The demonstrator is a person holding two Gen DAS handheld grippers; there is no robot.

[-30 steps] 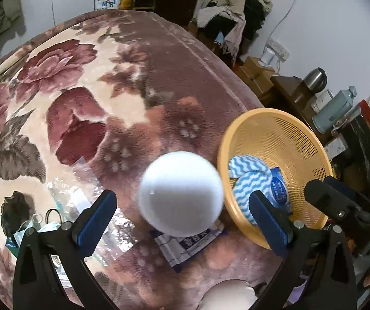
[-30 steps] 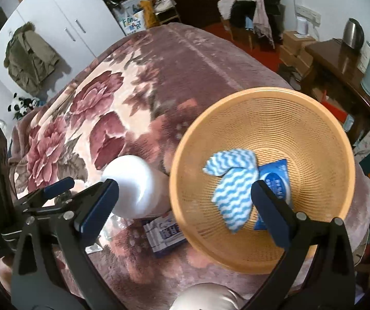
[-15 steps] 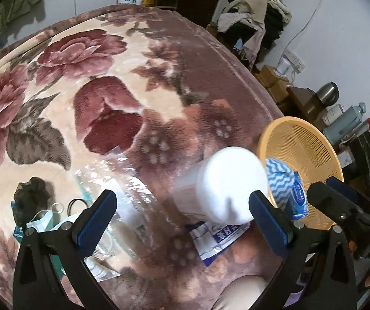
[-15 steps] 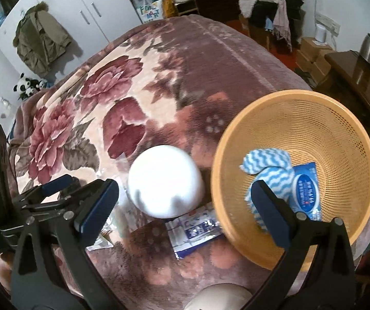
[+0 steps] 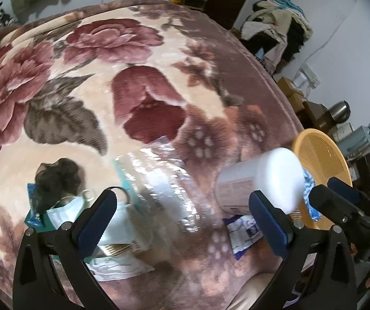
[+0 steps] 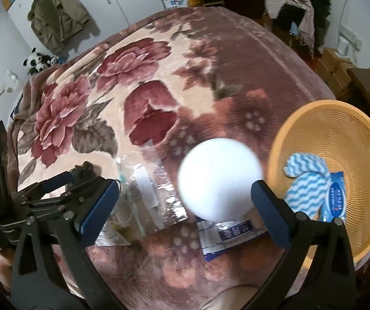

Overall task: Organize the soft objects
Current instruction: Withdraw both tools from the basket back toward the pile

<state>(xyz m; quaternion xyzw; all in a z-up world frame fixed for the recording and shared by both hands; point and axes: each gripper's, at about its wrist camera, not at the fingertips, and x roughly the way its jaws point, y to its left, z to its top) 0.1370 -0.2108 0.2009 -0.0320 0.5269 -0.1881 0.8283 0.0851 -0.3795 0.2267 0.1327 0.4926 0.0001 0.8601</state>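
Gaping wide, left gripper (image 5: 183, 218) and right gripper (image 6: 185, 208) hold nothing above the blanket (image 6: 185, 72).

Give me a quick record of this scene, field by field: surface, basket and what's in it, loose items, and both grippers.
surface: floral plush blanket
basket: round orange plastic mesh basket, at the blanket's right edge
in basket: blue-and-white wavy striped cloth; blue packet
loose items: white cylindrical tub; blue-and-white sachet partly under it; clear plastic bags; pale blue face mask
left gripper: open, empty
right gripper: open, empty
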